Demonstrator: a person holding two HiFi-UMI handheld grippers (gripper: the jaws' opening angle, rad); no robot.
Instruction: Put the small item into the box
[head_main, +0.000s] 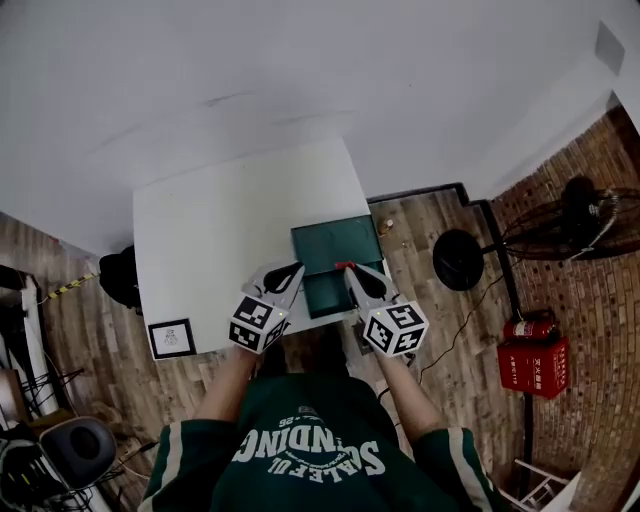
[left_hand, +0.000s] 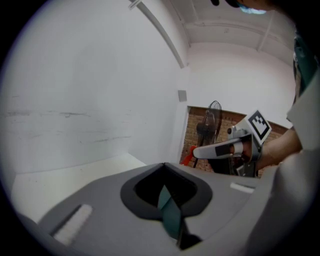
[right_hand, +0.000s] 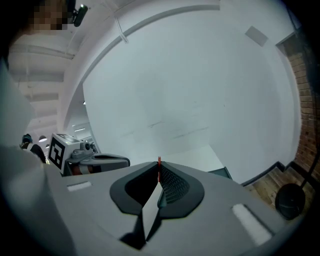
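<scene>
— What's between the fingers?
— The right gripper (right_hand: 159, 169) has its jaws pressed together on a thin red item (right_hand: 159, 161). The left gripper (left_hand: 163, 166) is closed on nothing (it seems).
— Where's that?
— Over the dark green box (head_main: 330, 242) at the white table's (head_main: 220, 230) edge. It's the carrying step, I'd say. Next: lower, then release inside.

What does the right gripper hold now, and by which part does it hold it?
A small red item, pinched at the right gripper's jaw tips; only a thin edge shows, so which part cannot be told.
</scene>
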